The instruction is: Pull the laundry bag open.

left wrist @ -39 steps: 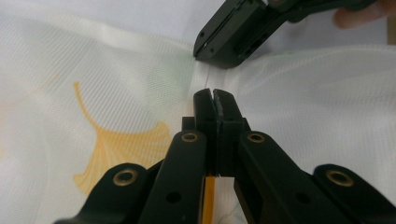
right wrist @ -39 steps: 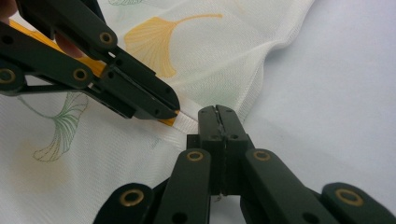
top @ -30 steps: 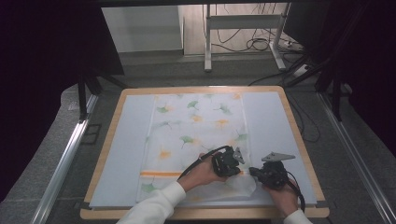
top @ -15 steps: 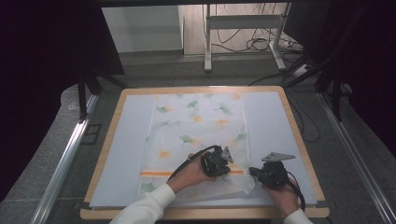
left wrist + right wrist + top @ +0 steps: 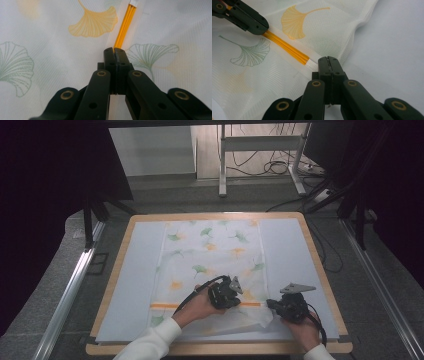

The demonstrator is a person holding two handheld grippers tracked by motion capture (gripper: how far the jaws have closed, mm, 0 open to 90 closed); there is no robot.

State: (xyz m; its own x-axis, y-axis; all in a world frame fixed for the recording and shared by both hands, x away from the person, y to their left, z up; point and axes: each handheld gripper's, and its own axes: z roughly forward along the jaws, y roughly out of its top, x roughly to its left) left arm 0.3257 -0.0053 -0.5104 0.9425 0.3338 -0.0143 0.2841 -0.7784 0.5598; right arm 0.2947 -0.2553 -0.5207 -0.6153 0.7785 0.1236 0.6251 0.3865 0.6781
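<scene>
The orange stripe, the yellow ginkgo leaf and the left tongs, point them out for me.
orange stripe (image 5: 287, 48), right gripper view, middle of the stripe's visible run.
yellow ginkgo leaf (image 5: 96, 24), left gripper view, centre of the leaf's fan.
left tongs (image 5: 115, 50), left gripper view, tips of the shut jaws.

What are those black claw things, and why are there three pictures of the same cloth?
A person holds a pinching tool in each hand: the left gripper and the right gripper. One picture looks down from above the table. The other two come from small cameras riding on each tool, looking along its black jaws. On the table lies a thin white cloth printed with ginkgo leaves and an orange stripe. Both tools' jaws are shut, each at the stripe; whether cloth is pinched between them I cannot tell.
</scene>
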